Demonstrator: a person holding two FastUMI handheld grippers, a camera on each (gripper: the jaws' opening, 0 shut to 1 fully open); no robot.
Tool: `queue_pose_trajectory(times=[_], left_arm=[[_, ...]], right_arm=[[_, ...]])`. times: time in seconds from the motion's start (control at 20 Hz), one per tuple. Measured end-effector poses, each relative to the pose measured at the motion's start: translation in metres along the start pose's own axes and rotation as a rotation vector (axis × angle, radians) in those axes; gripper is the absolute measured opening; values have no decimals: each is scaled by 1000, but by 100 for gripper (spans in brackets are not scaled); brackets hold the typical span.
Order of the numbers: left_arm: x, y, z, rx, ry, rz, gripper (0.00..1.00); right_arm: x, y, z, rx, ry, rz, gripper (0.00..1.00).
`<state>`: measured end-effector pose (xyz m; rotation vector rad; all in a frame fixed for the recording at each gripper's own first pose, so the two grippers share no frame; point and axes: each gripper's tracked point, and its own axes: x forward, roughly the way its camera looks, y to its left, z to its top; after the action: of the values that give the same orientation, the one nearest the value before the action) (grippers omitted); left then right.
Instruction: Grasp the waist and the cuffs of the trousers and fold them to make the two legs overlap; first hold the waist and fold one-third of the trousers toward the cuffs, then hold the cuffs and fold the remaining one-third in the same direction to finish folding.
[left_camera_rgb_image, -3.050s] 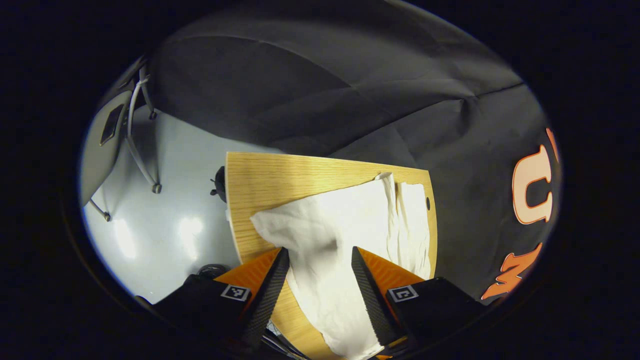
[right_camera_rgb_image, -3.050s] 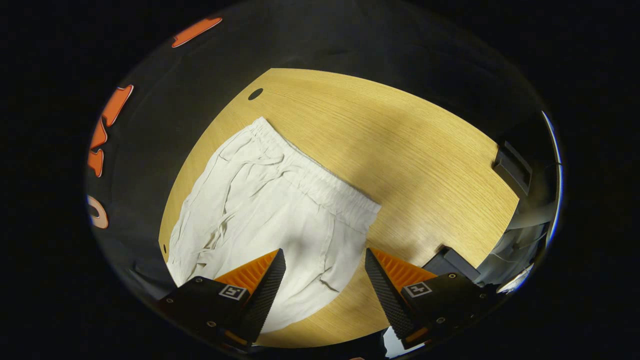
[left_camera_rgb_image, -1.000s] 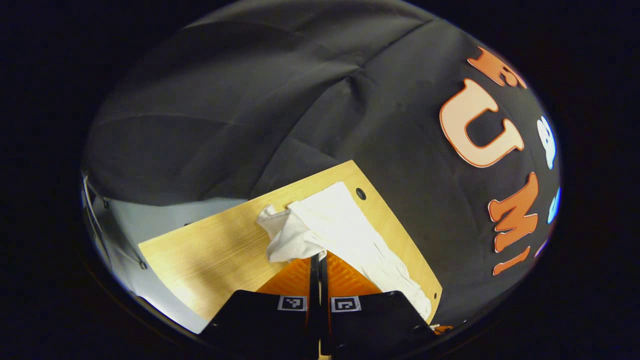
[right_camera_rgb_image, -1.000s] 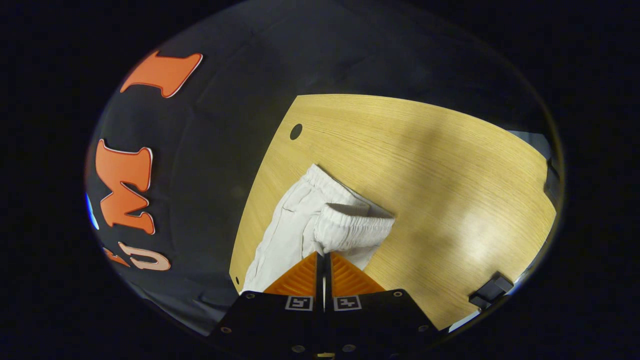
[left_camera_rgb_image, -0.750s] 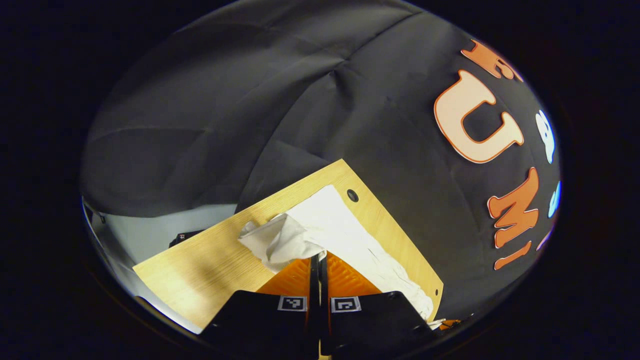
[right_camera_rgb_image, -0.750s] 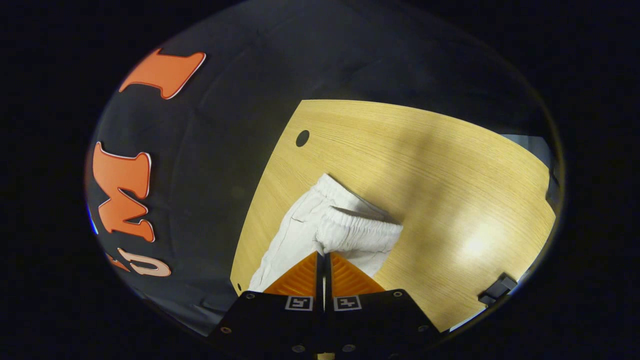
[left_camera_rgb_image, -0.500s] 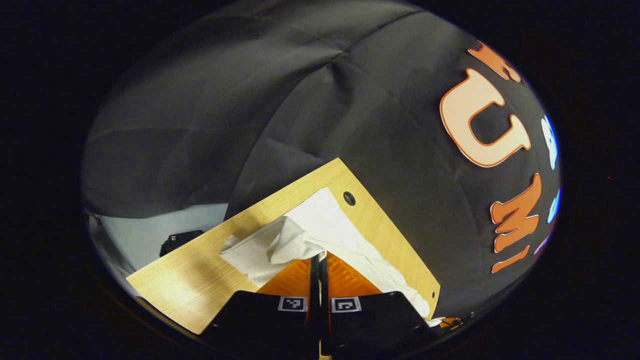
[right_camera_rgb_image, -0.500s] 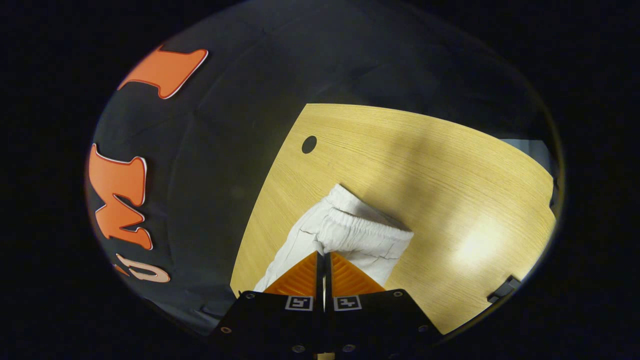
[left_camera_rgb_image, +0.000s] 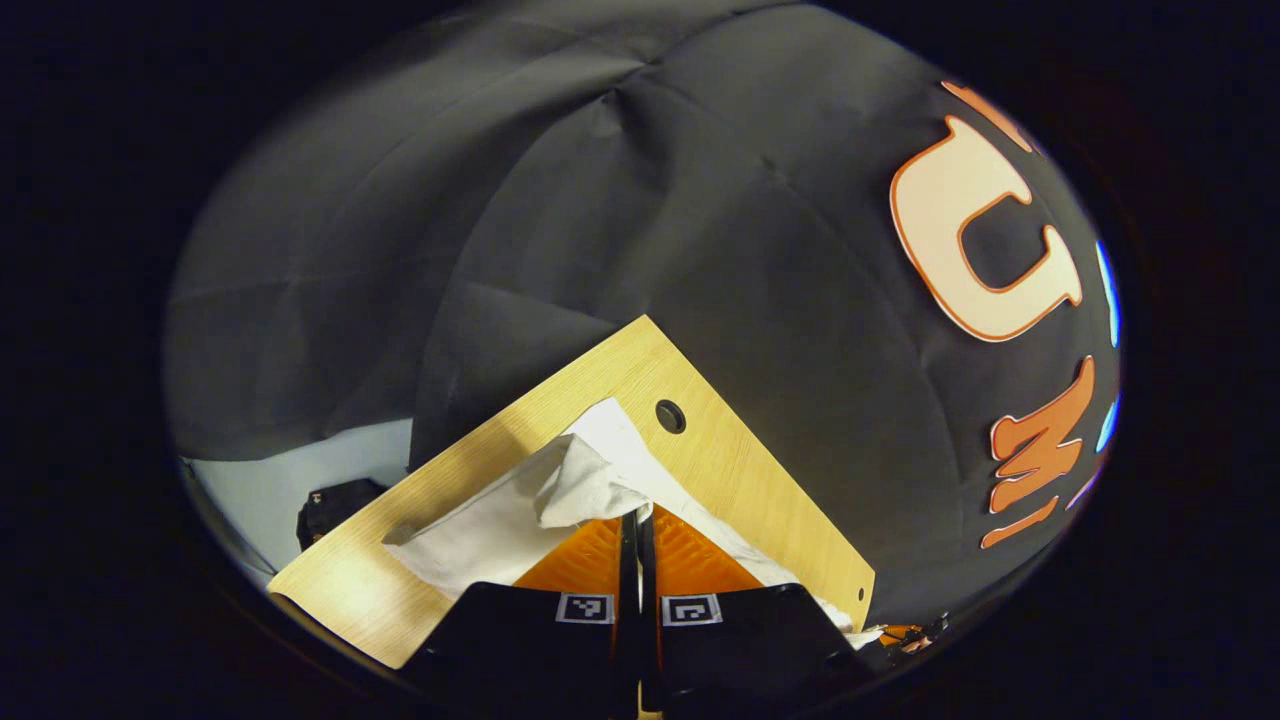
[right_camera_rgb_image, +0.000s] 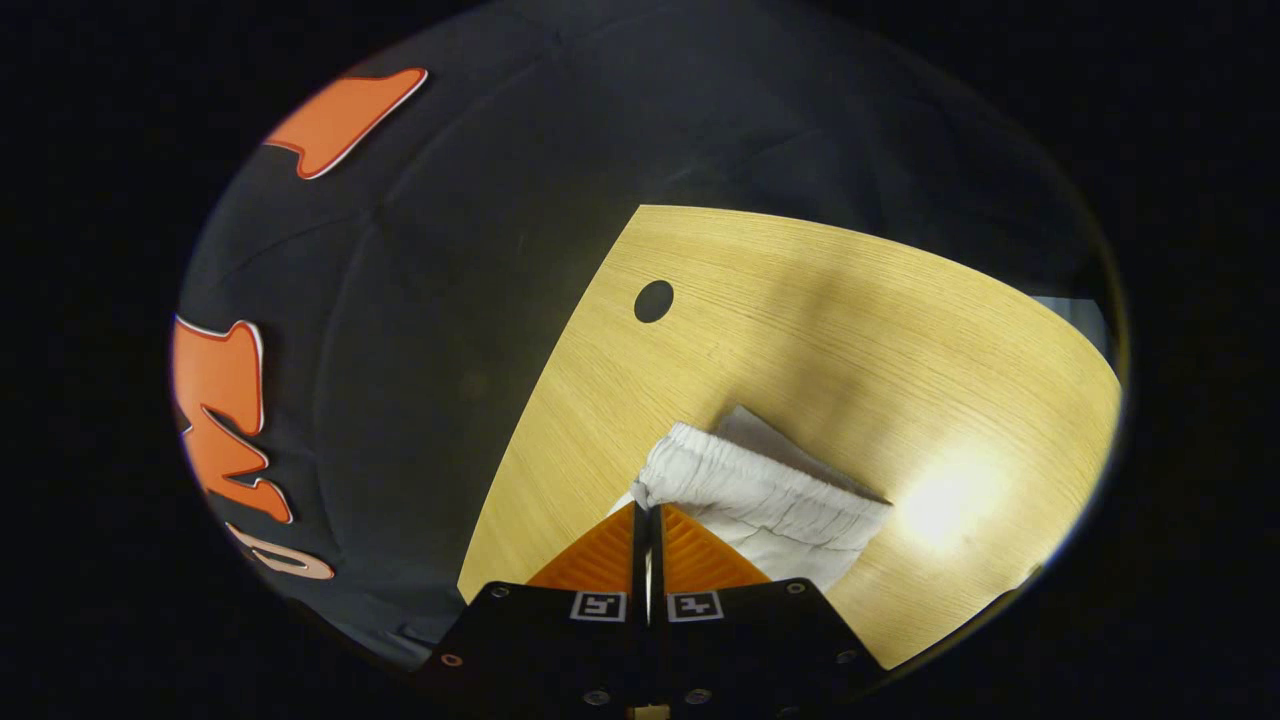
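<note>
Left tool (left_camera_rgb_image: 636, 512): at the bottom of your left gripper view, its two fingers are pressed together on a bunched fold of the trousers' cuff end.
Right tool (right_camera_rgb_image: 647, 508): at the bottom of your right gripper view, its two fingers are pressed together on the gathered waist of the trousers.
Cuffs (left_camera_rgb_image: 575, 478): pale cloth lifts in a soft peak just past your left tool's tips, with a flatter flap spreading to the left onto the wood.
Waist (right_camera_rgb_image: 762, 487): the ribbed elastic band runs from your right tool's tips off to the right, raised a little, with a flat layer of cloth showing behind it.
Trousers (left_camera_rgb_image: 480, 525): off-white, lying on the desk near its corner, one long strip trailing along the desk's right edge in your left gripper view.
Desk (right_camera_rgb_image: 800, 310): light wood grain, with a round dark hole (right_camera_rgb_image: 653, 300) beyond the cloth, near the edge.
Floor (left_camera_rgb_image: 255, 495): a pale grey patch past the desk's left edge, with a small dark object (left_camera_rgb_image: 335, 500) on it.
</note>
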<state>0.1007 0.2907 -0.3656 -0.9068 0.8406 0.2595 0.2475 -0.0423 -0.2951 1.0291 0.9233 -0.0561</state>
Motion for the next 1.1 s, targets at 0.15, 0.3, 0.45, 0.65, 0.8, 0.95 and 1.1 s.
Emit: queue_pose_trajectory(times=[0.15, 0.3, 0.45, 0.65, 0.8, 0.95, 1.1], left_arm=[[37, -6, 2, 37, 49, 15, 4], [72, 4, -2, 44, 99, 76, 2], [95, 9, -16, 47, 150, 130, 10], [82, 16, -31, 103, 231, 159, 35], [66, 3, -37, 89, 231, 127, 63], [46, 0, -54, 67, 234, 140, 90], [24, -11, -63, 10, 220, 109, 96]], right_arm=[[26, -1, 9, -2, -7, -24, 1], [49, 0, 14, -7, -6, -41, 1], [60, 1, 15, -21, -20, -49, 5], [50, -6, 17, -72, -48, -72, 48], [33, -19, 19, -135, -71, -97, 38], [13, -36, 10, -131, -58, -115, 31], [-6, -62, -3, -172, -51, -146, 47]])
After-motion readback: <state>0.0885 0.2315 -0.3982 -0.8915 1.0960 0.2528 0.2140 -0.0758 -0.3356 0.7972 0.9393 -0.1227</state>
